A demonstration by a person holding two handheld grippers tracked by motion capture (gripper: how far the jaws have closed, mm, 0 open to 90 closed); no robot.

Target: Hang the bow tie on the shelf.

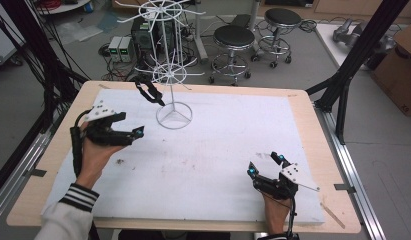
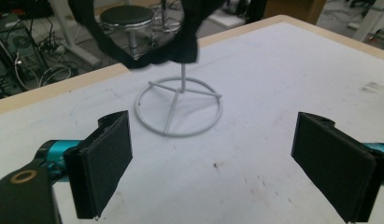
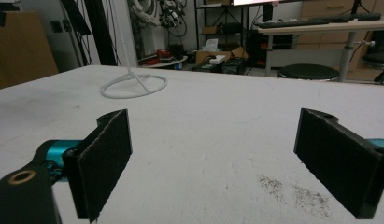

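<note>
A white wire rack with spoked tiers stands on a ring base at the back of the white table mat. A black looped thing hangs from its lower tier. In the left gripper view the same black thing dangles above the ring base. My left gripper is held at the left, pointing toward the rack, open and empty. My right gripper rests near the front right, open with nothing between its pads; the ring base lies far ahead of it.
Two black stools and computer boxes stand on the floor behind the table. Black frame posts rise at both sides. A cardboard box sits at the far right. The wooden table edge borders the mat.
</note>
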